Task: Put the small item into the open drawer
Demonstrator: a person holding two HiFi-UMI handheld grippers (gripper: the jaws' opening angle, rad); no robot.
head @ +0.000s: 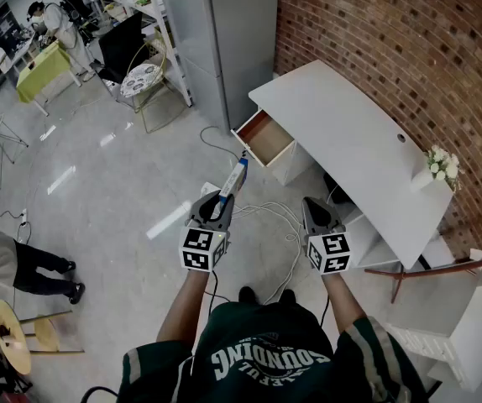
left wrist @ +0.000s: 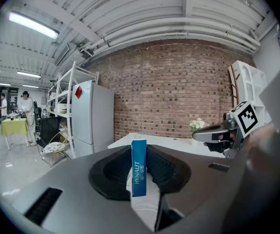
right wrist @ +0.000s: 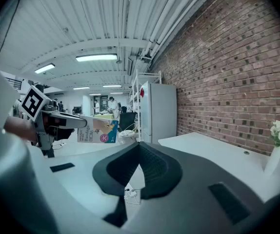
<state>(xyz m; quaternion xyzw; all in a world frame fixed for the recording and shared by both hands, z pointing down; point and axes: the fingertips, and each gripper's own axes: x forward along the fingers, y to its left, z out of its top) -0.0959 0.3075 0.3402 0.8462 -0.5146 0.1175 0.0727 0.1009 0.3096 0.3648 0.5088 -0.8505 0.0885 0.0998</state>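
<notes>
My left gripper [head: 222,200] is shut on a small blue and white box [head: 234,177], which sticks out forward toward the open drawer [head: 264,138]. In the left gripper view the box [left wrist: 139,167] stands upright between the two dark pads. The drawer hangs out of the left end of a white desk [head: 350,133], and the part of its brown inside that shows is bare. My right gripper [head: 313,205] hovers beside the left one over the floor, its jaws shut with nothing in them. In the right gripper view the left gripper [right wrist: 57,122] carries the box [right wrist: 98,131].
A grey fridge [head: 224,32] stands behind the desk's drawer end. White cables [head: 268,217] lie on the floor under the grippers. A flower vase [head: 441,166] sits on the desk by the brick wall. A person's legs [head: 31,269] and a stool [head: 13,336] are at the left.
</notes>
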